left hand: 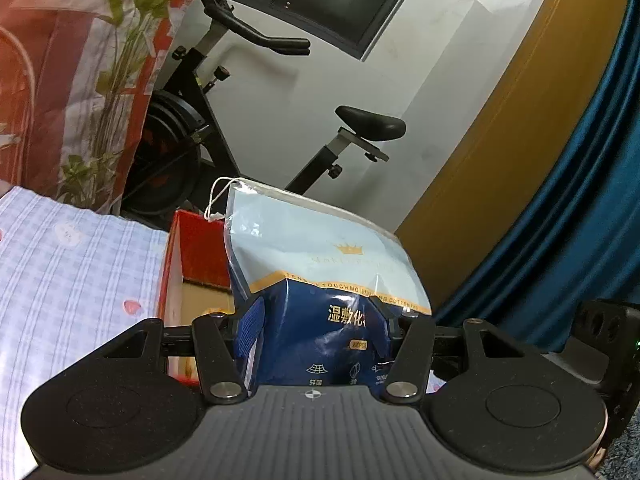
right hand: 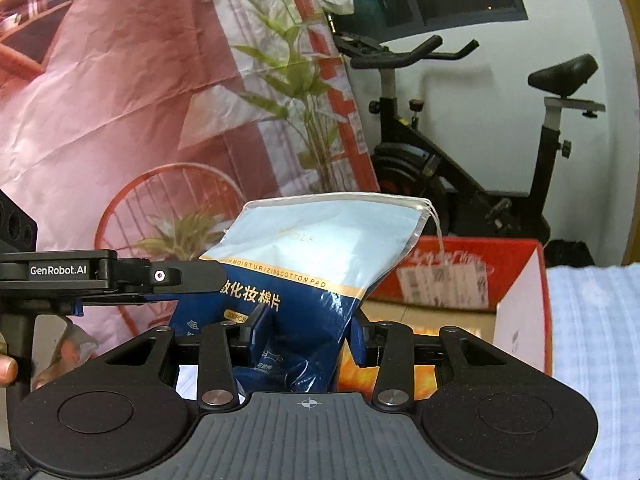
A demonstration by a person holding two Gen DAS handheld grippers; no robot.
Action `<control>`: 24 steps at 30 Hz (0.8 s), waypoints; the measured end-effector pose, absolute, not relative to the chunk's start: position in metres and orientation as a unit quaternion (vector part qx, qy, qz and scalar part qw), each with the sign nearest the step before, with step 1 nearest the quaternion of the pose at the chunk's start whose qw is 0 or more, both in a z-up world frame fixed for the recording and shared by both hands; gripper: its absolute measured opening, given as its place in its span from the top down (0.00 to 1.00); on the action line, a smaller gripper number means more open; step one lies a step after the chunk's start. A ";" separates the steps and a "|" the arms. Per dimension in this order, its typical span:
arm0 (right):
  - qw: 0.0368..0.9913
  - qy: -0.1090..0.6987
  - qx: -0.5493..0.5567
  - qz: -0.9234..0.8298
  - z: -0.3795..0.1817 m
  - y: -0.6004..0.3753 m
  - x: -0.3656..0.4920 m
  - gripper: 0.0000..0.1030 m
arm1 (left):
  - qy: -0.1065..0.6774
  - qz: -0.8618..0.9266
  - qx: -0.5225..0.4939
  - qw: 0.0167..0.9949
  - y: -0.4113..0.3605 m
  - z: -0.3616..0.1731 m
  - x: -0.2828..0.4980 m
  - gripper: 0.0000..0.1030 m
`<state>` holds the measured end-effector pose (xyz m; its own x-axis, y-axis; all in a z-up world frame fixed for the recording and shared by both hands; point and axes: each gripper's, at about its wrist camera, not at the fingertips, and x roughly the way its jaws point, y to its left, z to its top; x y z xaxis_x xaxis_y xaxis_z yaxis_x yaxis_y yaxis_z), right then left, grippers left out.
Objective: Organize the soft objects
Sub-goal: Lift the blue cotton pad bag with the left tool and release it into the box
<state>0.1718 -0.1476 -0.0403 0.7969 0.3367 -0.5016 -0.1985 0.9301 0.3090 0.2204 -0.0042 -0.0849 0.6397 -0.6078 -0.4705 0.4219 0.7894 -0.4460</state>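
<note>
Left gripper (left hand: 316, 320): we see its fingers (left hand: 252, 324) pressed against both sides of the dark blue lower half of the bag, gripping it.
Right gripper (right hand: 304, 332): we see its fingers (right hand: 258, 326) closed narrow on the crumpled blue bottom of the same bag; the other gripper's black finger reaches in from the left of this view and touches the bag.
Cotton pad bag (left hand: 320, 264): held upright between both grippers, pale blue on top, dark blue below with a gold band; a white drawstring (left hand: 214, 200) hangs from its top corner. It is up in the air in front of the box.
Red cardboard box (right hand: 516, 280): open, just behind and below the bag, beside the checked bedsheet (left hand: 72, 264).
Background: we make out an exercise bike (right hand: 460, 152) against the white wall and a printed backdrop (right hand: 140, 100) with leaves.
Person: a fingertip (right hand: 6, 370) shows at the left edge of the right wrist view.
</note>
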 end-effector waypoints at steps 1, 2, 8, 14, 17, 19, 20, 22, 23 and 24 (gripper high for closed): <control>0.940 0.284 0.121 0.142 -0.040 -0.150 0.177 0.63 | 0.314 -0.288 -0.147 0.893 -0.007 -0.086 0.226 0.45; 0.941 0.284 0.122 0.141 -0.040 -0.153 0.184 0.63 | 0.316 -0.287 -0.145 0.893 -0.010 -0.087 0.232 0.45; 0.942 0.285 0.115 0.139 -0.046 -0.166 0.213 0.63 | 0.335 -0.280 -0.138 0.889 -0.019 -0.099 0.262 0.45; 0.938 0.299 0.107 0.140 -0.062 -0.176 0.238 0.63 | 0.359 -0.274 -0.125 0.883 -0.026 -0.115 0.283 0.45; 0.934 0.311 0.108 0.139 -0.076 -0.180 0.249 0.63 | 0.370 -0.269 -0.118 0.881 -0.029 -0.123 0.291 0.45; 0.931 0.320 0.108 0.136 -0.086 -0.181 0.255 0.63 | 0.377 -0.265 -0.111 0.881 -0.032 -0.127 0.296 0.45; 0.931 0.323 0.108 0.135 -0.090 -0.181 0.257 0.63 | 0.380 -0.264 -0.108 0.880 -0.033 -0.130 0.298 0.45; 0.929 0.328 0.110 0.132 -0.099 -0.182 0.263 0.63 | 0.388 -0.260 -0.102 0.879 -0.034 -0.136 0.303 0.45; 0.928 0.331 0.112 0.131 -0.103 -0.182 0.264 0.63 | 0.392 -0.257 -0.099 0.878 -0.035 -0.138 0.305 0.45; 0.926 0.335 0.115 0.129 -0.107 -0.183 0.267 0.63 | 0.396 -0.255 -0.095 0.877 -0.035 -0.141 0.306 0.45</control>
<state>0.2668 -0.1829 -0.1070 0.7420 0.3163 -0.5911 -0.1623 0.9403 0.2993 0.3065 -0.0353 -0.1410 0.5567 -0.5223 -0.6460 0.3720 0.8521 -0.3683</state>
